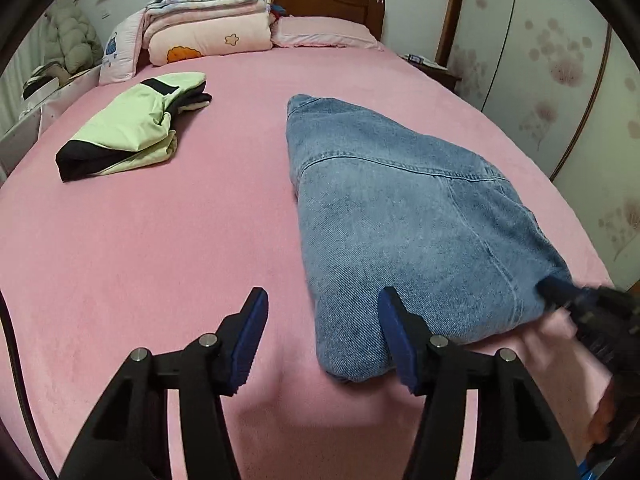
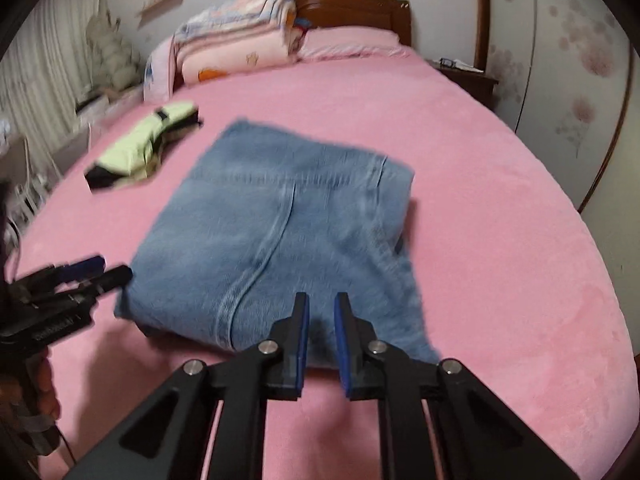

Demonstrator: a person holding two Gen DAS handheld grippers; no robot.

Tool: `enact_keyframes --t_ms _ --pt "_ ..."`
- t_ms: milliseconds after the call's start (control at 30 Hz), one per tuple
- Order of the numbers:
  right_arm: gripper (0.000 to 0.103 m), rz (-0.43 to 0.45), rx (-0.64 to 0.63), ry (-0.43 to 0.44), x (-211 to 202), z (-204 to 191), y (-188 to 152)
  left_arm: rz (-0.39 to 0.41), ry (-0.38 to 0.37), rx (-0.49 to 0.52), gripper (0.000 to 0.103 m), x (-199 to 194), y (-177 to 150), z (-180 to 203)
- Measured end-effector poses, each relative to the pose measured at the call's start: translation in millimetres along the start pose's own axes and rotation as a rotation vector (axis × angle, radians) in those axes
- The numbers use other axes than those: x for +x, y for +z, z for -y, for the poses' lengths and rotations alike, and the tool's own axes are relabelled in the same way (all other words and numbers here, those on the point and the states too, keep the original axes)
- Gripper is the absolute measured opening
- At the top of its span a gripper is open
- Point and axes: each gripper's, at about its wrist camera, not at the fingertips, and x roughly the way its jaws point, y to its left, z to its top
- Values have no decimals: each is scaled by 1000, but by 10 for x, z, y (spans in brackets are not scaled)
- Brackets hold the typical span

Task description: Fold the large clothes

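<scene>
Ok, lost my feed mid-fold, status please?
Left gripper open, empty, at the near-left edge of the folded jeans. Right gripper narrow gap, nothing clamped. Green jacket folded, lies apart.

Folded blue jeans point(image 1: 400, 216) flat on the pink bed point(image 1: 160, 240)
</scene>
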Motion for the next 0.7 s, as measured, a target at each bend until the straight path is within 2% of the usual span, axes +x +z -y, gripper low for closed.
enact_keyframes --t_ms 100,200,467,700 --pt "9 -47 9 -37 184 4 -128 -12 -1 34 55 58 -30 47" --pt "9 -69 51 -21 266 78 -170 -26 3 61 53 126 -26 99" --pt "9 -66 46 -39 339 27 -250 -47 -36 27 52 278 -43 33" --pt "9 -70 70 -21 378 70 -273 -59 -108 -28 53 386 -56 -85"
